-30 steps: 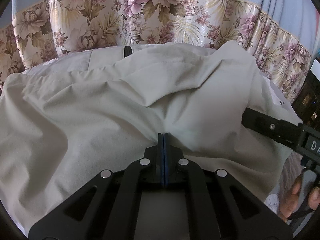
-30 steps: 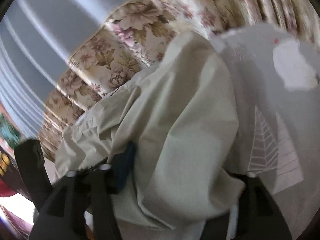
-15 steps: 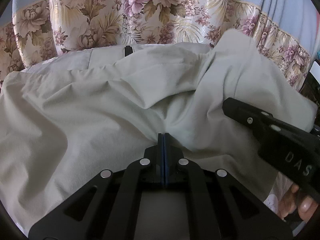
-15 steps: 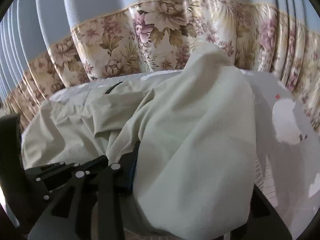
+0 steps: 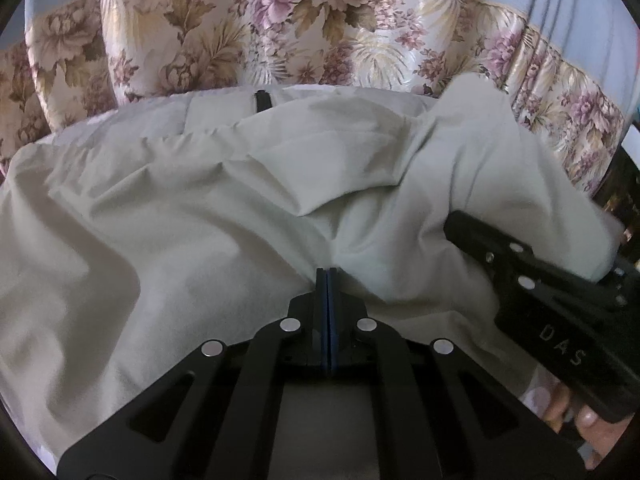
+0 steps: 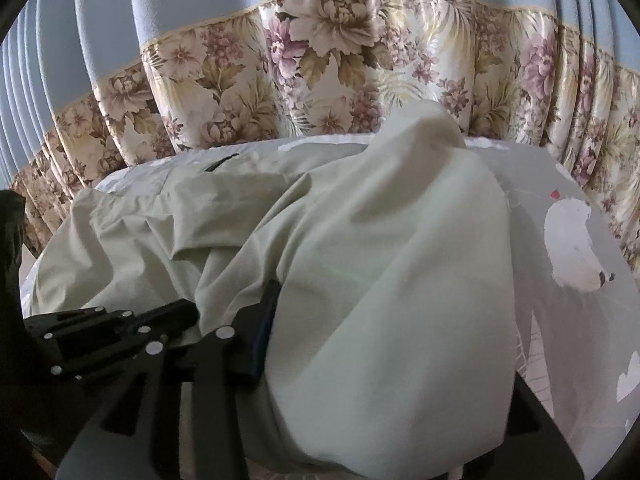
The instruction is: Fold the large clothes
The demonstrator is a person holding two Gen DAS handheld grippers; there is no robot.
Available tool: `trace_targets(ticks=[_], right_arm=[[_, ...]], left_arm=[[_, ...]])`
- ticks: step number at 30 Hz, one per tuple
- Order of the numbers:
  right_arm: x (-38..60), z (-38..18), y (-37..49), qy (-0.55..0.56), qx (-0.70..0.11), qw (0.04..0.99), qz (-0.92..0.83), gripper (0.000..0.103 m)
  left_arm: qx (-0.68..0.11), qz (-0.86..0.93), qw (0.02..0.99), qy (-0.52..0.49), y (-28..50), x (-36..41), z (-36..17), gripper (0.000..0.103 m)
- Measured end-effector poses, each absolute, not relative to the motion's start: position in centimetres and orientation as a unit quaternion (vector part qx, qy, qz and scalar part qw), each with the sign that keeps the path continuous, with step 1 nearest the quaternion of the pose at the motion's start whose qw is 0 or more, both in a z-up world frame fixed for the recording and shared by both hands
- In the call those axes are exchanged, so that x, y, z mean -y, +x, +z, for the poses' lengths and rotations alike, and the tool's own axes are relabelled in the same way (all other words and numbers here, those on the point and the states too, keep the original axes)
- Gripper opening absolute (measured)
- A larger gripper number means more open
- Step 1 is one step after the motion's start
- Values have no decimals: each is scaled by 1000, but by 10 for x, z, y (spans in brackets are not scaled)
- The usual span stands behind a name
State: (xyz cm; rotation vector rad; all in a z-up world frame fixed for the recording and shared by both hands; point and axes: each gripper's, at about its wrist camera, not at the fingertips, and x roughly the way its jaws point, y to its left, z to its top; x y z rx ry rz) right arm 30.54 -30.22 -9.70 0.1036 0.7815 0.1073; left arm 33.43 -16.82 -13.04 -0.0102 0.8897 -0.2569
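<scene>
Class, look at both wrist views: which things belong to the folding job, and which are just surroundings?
Job:
pale green garment
left gripper, shut on it
right gripper, fabric draped over it

Surroundings:
floral curtain
grey printed sheet

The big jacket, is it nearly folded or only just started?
Just started, it seems. Done: the pale jacket lies spread on the grey bedsheet, with one part draped over itself. In hand: the left gripper is shut on a pinch of cloth; the right gripper carries a raised flap, its fingers buried in fabric. Left: laying that flap flat, smoothing the wrinkles, and making every remaining fold.
</scene>
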Motion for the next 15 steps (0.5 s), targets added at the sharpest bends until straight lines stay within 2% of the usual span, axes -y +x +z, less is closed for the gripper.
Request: trace_targets(ticks=[8,15], right_arm=[[301,-99,313,60,-413,908,42,46],[296,-96,311,27,-416,908,34,44]], left_arm=[[-432,-124,893,-8,336,167,-133,2],[-429,-125,895,10,334,171,-132,2]])
